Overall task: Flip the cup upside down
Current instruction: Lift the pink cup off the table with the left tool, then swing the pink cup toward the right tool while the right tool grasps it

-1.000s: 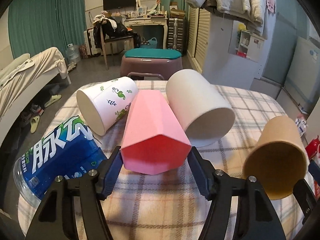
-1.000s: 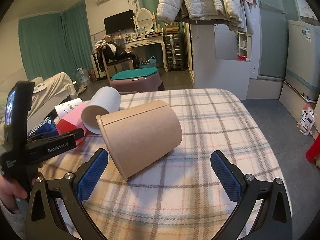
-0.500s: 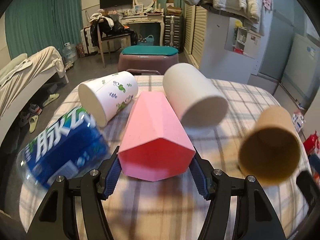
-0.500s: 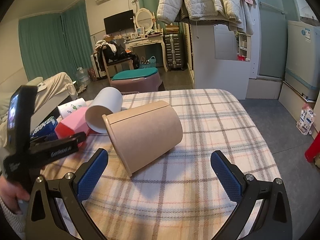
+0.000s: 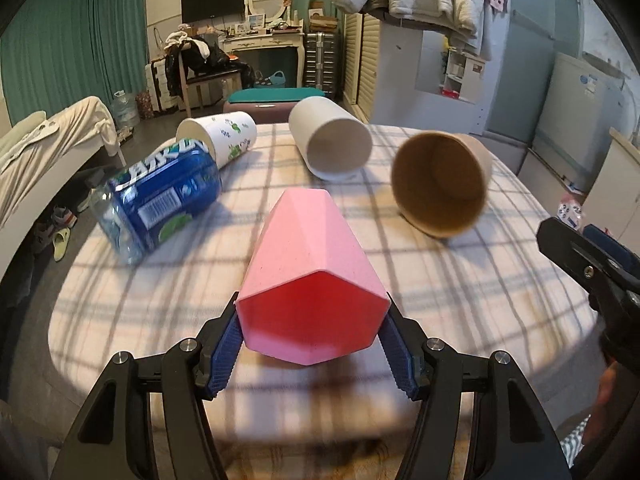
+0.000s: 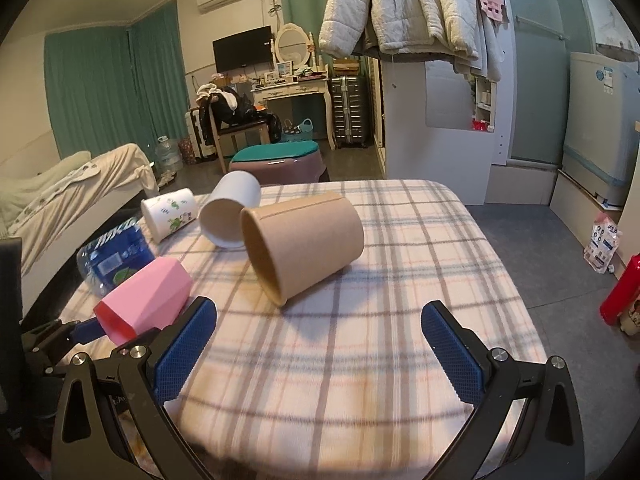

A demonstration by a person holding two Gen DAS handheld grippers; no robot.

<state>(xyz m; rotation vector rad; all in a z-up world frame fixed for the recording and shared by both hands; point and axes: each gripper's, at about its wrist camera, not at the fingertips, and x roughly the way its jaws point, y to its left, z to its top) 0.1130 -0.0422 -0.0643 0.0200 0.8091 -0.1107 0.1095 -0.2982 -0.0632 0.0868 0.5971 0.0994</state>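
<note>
My left gripper (image 5: 312,350) is shut on a pink faceted cup (image 5: 312,280), its open red mouth toward the camera, held on its side above the near edge of the plaid table (image 5: 460,280). The pink cup also shows in the right wrist view (image 6: 148,296). A brown paper cup (image 5: 440,184) lies on its side mid-table, also in the right wrist view (image 6: 304,244). My right gripper (image 6: 320,344) is open and empty, near the front edge, short of the brown cup.
A white cup (image 5: 328,142), a leaf-printed white cup (image 5: 224,136) and a blue-labelled plastic bottle (image 5: 160,200) lie on their sides at the table's far left. A purple stool (image 6: 276,160), a bed (image 6: 72,184) and cabinets surround the table.
My left gripper has pulled back toward the table's near edge and lifted with the pink cup in it. The right gripper has backed off slightly from the brown cup.
</note>
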